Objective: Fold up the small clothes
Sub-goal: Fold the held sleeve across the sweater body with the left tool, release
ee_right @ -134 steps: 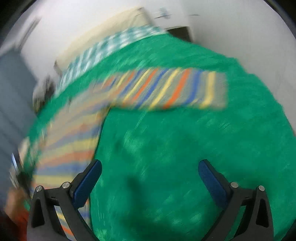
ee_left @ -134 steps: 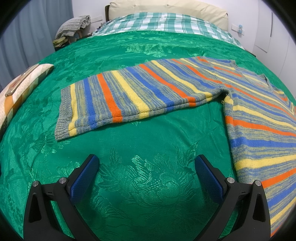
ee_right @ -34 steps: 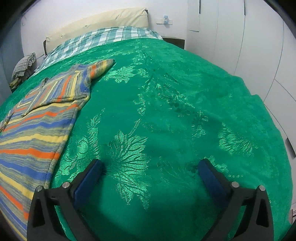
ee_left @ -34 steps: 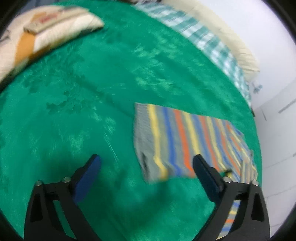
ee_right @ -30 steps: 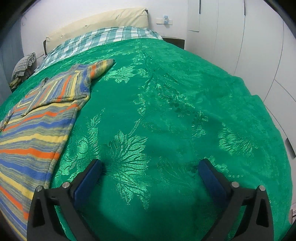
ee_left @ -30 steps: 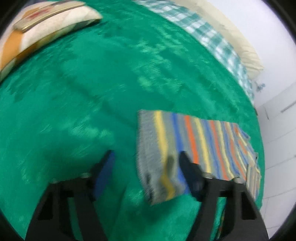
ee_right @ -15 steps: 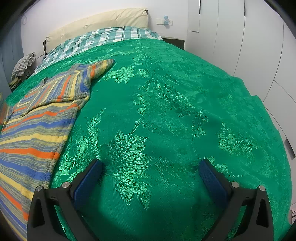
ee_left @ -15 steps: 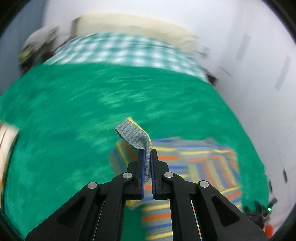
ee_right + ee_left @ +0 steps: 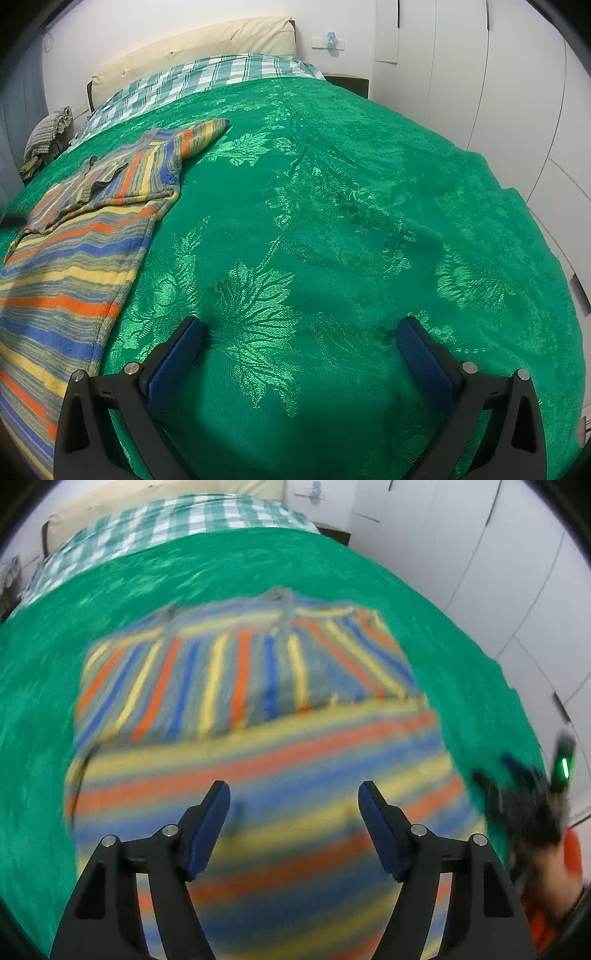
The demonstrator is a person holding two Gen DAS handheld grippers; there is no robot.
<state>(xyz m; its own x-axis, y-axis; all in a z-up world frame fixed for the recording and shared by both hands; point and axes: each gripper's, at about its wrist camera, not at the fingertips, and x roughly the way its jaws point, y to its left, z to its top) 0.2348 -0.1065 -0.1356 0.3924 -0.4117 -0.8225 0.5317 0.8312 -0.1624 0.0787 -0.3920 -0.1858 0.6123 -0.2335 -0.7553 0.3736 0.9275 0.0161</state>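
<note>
The striped sweater lies flat on the green bedspread. It has orange, blue, yellow and grey stripes. One sleeve is folded across the chest, so its stripes run up and down while the stripes under it run sideways. From my right side I see the other sleeve poking out onto the green cover toward the top of the bed.

My left tongs hang over the lower part of the sweater. Their jaws have just been opening, and now they stand wide with nothing between them. This picture is blurry.

My right tongs are wide open too, over bare green cover, just beside the sweater's edge. They hold nothing.

Past the bedspread are a checked sheet, a cream headboard and white cupboard doors.
</note>
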